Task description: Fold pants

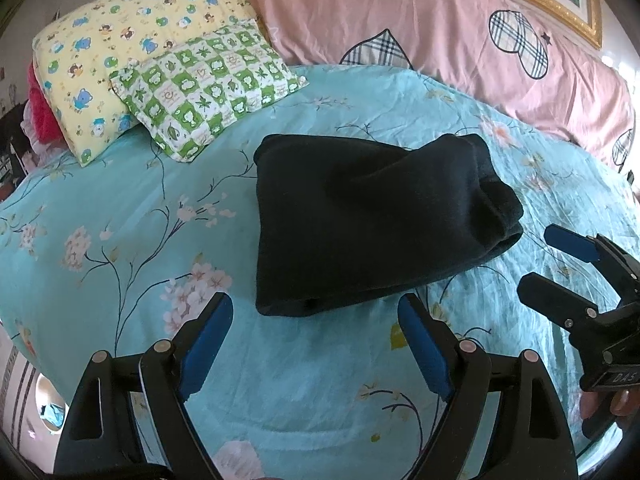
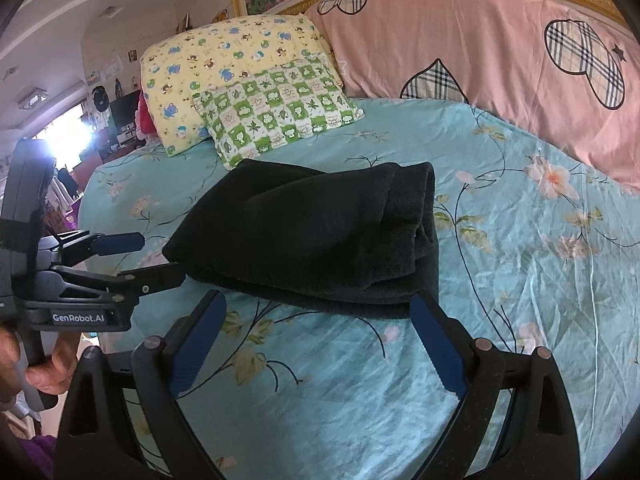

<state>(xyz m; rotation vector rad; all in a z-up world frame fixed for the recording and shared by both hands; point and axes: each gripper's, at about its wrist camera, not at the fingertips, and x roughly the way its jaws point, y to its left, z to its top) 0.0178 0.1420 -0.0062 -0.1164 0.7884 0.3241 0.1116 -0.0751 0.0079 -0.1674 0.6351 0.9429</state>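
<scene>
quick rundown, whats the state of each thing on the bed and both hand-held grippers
pants: folded into a compact bundle, lying flat on the sheet, not held
left hand-held gripper: open, empty, just short of the pants
right hand-held gripper: open, empty, at the bundle's near edge
green checked pillow: lying tilted against the yellow pillow
yellow pillow: propped at the head end
pink quilt: bunched along the headboard
sheet: spread, lightly wrinkled

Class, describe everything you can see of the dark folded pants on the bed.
The dark, fleecy-looking folded pants lie as a thick, roughly rectangular bundle on the turquoise floral bedsheet. Stacked layers show rolled edges along one side. Nothing grips them: the left gripper and right gripper are open and just short of them.
</scene>
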